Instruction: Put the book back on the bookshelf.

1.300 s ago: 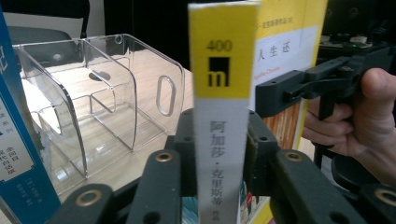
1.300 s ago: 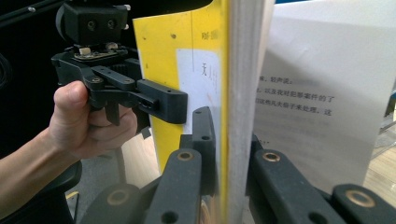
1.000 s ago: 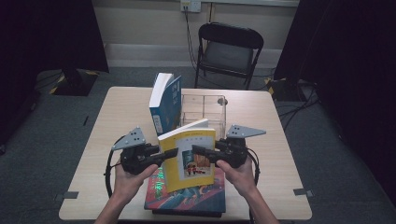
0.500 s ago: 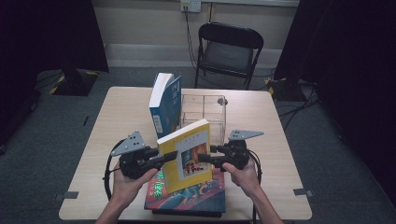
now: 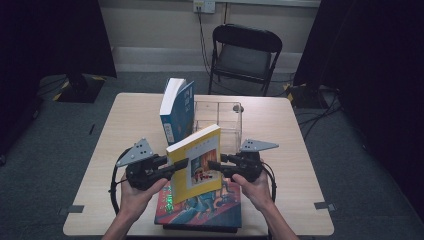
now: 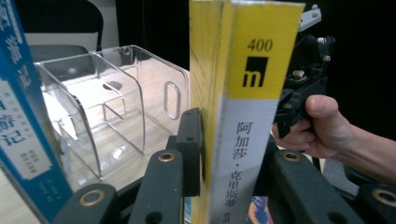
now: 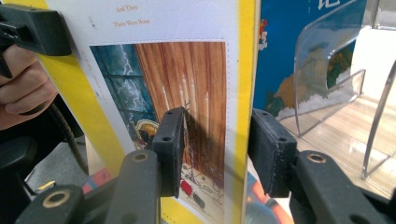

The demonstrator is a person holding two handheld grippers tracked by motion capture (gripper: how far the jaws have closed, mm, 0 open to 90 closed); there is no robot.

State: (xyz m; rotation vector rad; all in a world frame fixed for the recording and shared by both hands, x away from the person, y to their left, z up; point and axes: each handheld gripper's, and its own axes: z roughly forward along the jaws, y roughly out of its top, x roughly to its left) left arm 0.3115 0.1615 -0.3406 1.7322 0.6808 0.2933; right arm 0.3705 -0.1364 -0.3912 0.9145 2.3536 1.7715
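Observation:
A yellow paperback (image 5: 195,165) stands nearly upright between my two grippers, above a stack of colourful books (image 5: 200,210) at the table's front. My left gripper (image 5: 177,164) is shut on its spine edge; in the left gripper view the jaws (image 6: 236,140) clamp the yellow book (image 6: 252,93). My right gripper (image 5: 212,165) holds the opposite edge. Its jaws have just been closing with the book between them, and in the right gripper view its pads (image 7: 217,130) press the picture cover (image 7: 187,70) and the back.
A blue book (image 5: 177,112) stands upright against the left side of a clear acrylic organiser (image 5: 220,115) at mid table. Bare tabletop (image 5: 125,125) lies to both sides. A folding chair (image 5: 245,50) stands beyond the far edge.
The yellow book has tipped from leaning back to nearly upright. The right gripper has sunk a little and briefly loosened, then closed on the book again. The left gripper has stayed put.

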